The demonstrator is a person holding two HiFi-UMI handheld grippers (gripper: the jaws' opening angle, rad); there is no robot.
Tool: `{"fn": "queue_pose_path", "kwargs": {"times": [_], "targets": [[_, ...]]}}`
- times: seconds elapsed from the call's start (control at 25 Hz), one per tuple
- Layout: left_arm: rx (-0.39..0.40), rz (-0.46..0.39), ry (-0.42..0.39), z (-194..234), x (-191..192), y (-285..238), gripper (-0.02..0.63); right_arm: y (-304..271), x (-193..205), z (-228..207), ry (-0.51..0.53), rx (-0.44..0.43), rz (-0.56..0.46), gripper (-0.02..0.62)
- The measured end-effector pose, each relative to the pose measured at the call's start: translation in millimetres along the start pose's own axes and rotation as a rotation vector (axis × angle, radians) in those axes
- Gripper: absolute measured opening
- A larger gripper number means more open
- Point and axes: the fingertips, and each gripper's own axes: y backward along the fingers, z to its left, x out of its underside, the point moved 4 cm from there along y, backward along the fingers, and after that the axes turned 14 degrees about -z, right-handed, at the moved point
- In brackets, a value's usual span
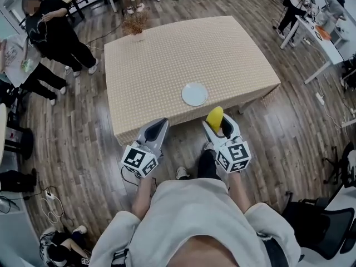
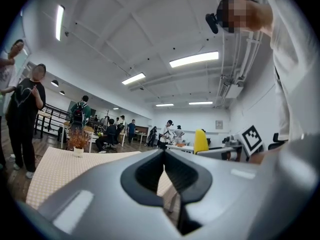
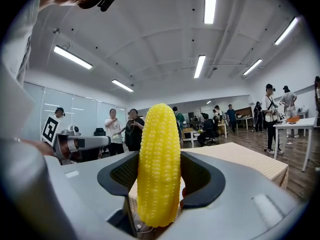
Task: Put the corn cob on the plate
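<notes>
The yellow corn cob stands upright between my right gripper's jaws, which are shut on it. From the head view, the corn cob and right gripper are just short of the table's near edge. The white plate lies empty on the beige checked table, close to that edge and a little ahead and left of the cob. My left gripper hovers over the floor before the table, its jaws shut with nothing held. In the left gripper view the left gripper has its pads meeting at the tips.
A small vase of dried plants stands at the table's far left corner. People stand on the wooden floor to the left. A white desk is at the upper right, a black chair at the lower right, cables at the lower left.
</notes>
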Motion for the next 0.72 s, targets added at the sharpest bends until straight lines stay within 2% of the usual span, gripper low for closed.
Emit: {"fn": "queue_pose_path", "kwargs": {"times": [0.28, 0.72], "targets": [[-0.034, 0.003, -0.006, 15.1, 15.4, -55.0, 0.008, -38.4, 4.3, -49.3, 0.001, -0.049, 0.003, 0.255], [-0.11, 0.013, -0.065, 37.0, 31.2, -182.8, 0.008, -120.5, -0.4, -166.0, -0.048, -0.143, 0.0, 0.255]]}}
